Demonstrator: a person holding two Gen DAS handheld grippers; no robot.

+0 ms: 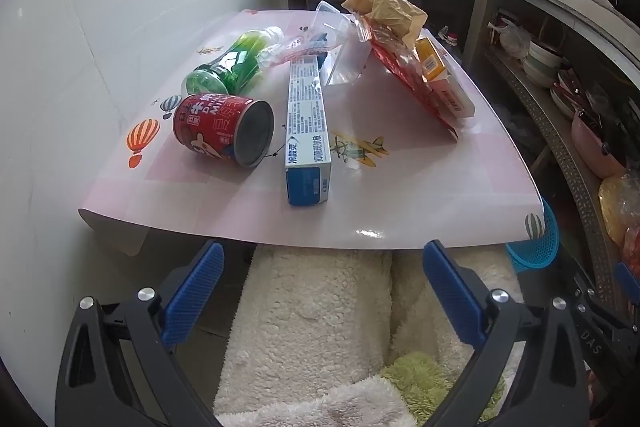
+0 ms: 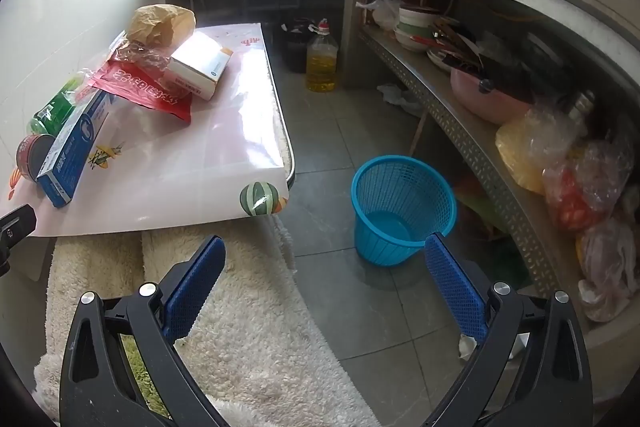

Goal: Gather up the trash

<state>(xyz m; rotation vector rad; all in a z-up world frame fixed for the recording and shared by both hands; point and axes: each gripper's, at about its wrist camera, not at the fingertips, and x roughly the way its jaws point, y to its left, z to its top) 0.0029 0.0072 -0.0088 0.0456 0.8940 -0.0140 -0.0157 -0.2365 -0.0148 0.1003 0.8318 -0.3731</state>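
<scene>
On the table, the red can lies leftmost, the toothpaste box beside it, the red wrapper further right. The blue basket stands on the floor past the table's right edge. The left gripper and right gripper gape wide, empty.

A cooking-oil bottle stands on the tiled floor beside a shelf holding a pink basin and stacked bowls
</scene>
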